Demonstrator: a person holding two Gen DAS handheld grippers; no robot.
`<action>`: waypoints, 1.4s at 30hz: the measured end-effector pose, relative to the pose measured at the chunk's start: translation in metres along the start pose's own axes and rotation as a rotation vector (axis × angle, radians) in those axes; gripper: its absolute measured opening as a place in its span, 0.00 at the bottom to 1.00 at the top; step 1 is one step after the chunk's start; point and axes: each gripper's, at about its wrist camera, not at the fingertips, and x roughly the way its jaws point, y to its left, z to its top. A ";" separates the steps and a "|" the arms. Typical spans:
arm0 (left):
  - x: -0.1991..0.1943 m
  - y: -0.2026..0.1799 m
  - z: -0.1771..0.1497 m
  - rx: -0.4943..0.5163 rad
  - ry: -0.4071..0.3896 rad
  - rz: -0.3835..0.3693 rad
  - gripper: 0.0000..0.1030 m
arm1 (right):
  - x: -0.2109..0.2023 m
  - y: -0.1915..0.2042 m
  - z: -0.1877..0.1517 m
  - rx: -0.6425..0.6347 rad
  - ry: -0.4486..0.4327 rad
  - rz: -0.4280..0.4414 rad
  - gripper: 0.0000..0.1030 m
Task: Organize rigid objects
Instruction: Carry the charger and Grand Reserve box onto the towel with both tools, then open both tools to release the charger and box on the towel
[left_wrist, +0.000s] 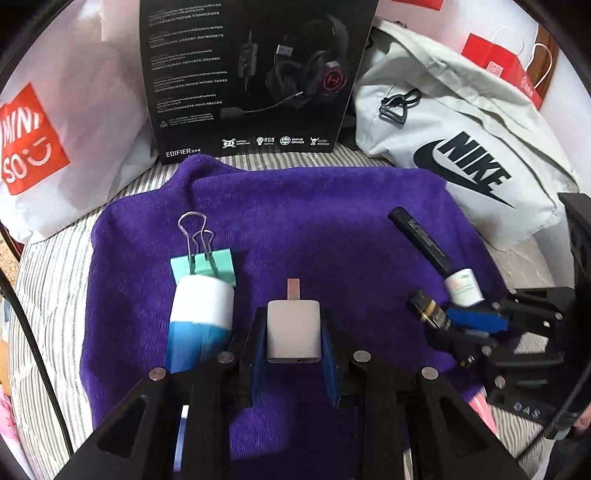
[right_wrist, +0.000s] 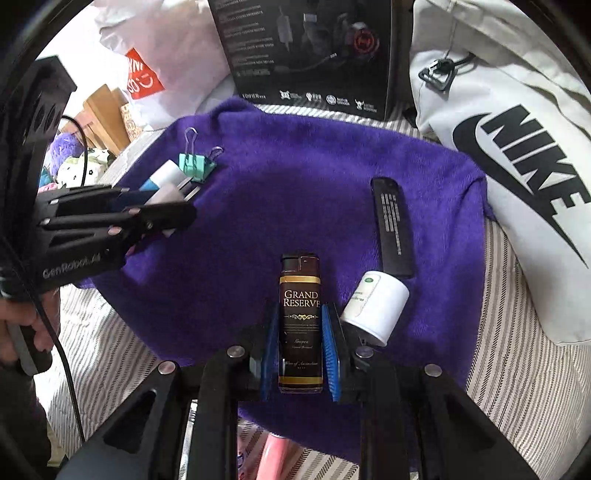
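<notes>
A purple towel (left_wrist: 314, 221) (right_wrist: 295, 192) covers the striped bed. My left gripper (left_wrist: 293, 343) is shut on a small grey USB adapter (left_wrist: 293, 332) with its plug pointing forward, low over the towel; it also shows at the left of the right wrist view (right_wrist: 166, 206). My right gripper (right_wrist: 301, 325) is shut on a brown lighter (right_wrist: 300, 321) marked Grand Reserve; it also shows in the left wrist view (left_wrist: 432, 314). On the towel lie a teal binder clip (left_wrist: 207, 266) (right_wrist: 195, 166), a blue and white tube (left_wrist: 201, 321) (right_wrist: 162, 175), a black bar (left_wrist: 421, 240) (right_wrist: 393, 225) and a white bottle (left_wrist: 463, 288) (right_wrist: 375, 306).
A black headset box (left_wrist: 251, 74) (right_wrist: 310, 51) stands behind the towel. A grey Nike bag (left_wrist: 461, 147) (right_wrist: 517, 147) lies at the right. A white Miniso bag (left_wrist: 55, 129) (right_wrist: 147, 74) sits at the left. Red paper bags (left_wrist: 498, 62) are at the far right.
</notes>
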 end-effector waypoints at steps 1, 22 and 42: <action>0.003 0.000 0.002 -0.004 0.002 -0.006 0.25 | 0.000 0.000 0.000 -0.003 -0.004 0.001 0.22; 0.024 -0.010 0.009 0.089 0.016 0.082 0.25 | -0.002 -0.002 -0.005 -0.073 -0.025 0.027 0.23; -0.005 -0.027 -0.013 0.079 0.033 0.055 0.50 | -0.032 -0.007 -0.027 -0.011 -0.015 0.034 0.31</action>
